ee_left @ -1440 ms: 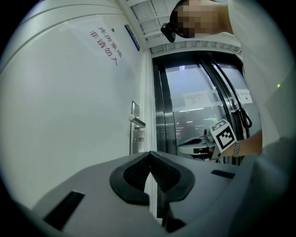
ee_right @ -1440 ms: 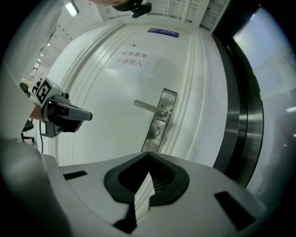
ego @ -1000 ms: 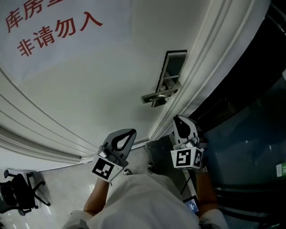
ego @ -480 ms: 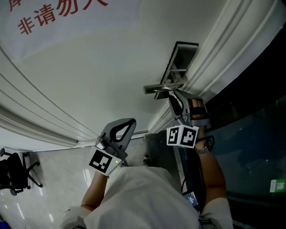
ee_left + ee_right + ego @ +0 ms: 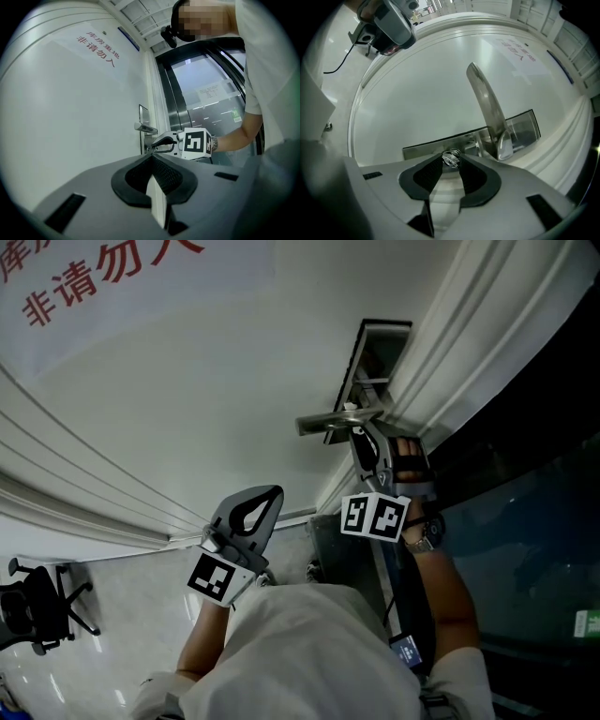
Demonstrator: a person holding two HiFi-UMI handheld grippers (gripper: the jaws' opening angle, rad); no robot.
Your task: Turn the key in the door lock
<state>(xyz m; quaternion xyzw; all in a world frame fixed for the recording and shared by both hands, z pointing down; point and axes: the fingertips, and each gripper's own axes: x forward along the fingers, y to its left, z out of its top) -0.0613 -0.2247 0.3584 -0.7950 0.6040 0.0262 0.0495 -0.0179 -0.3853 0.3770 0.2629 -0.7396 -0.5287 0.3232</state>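
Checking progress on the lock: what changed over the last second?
The right gripper moved in toward the door, to the lock plate below the door handle. Its jaws opened, then closed slightly onto the key between their tips. The left gripper stayed put, shut; the door handle is unchanged.

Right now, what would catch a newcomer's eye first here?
The right gripper is at the lock, and its jaws have just been closing onto the key below the steel lever handle. Next comes the red lettering high on the white door. The left gripper hangs back, shut and empty.
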